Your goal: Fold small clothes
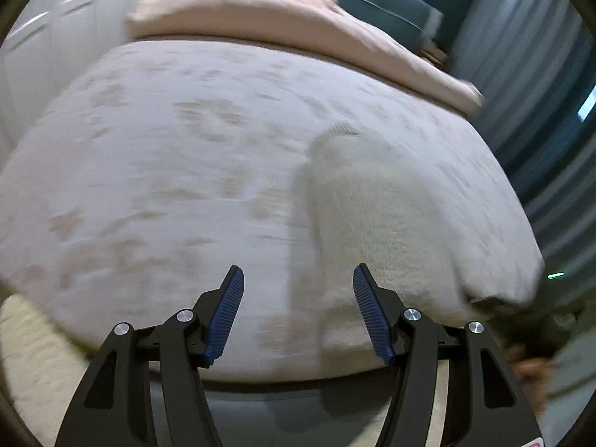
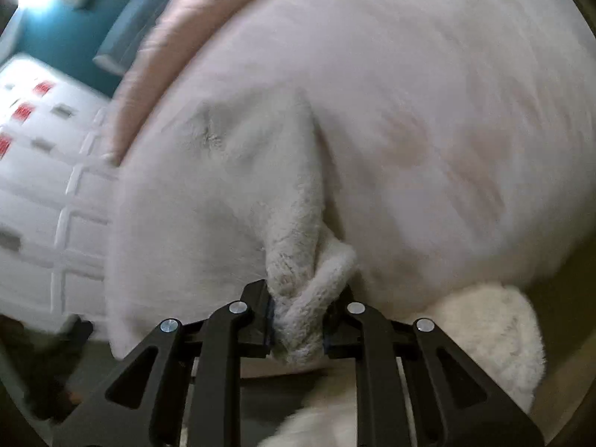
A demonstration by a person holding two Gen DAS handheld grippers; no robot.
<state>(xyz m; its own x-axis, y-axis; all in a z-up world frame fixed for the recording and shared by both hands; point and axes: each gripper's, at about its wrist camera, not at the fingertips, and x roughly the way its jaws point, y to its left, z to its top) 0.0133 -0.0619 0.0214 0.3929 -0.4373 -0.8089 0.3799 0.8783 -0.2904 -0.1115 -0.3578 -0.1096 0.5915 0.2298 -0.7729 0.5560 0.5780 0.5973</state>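
A fluffy white garment lies stretched across the pale patterned bedcover, running from mid-bed toward the near right edge. My left gripper hovers open above the bed's near edge, its blue pads apart with nothing between them, and the garment lies just right of the gap. In the right wrist view my right gripper is shut on a bunched end of the white garment, and the cloth rises from the jaws onto the bed. Both views are motion-blurred.
A pink folded blanket lies across the far end of the bed. White cabinet doors stand beside the bed. A cream fluffy rug lies on the floor at the bed's near edge. Teal walls sit behind.
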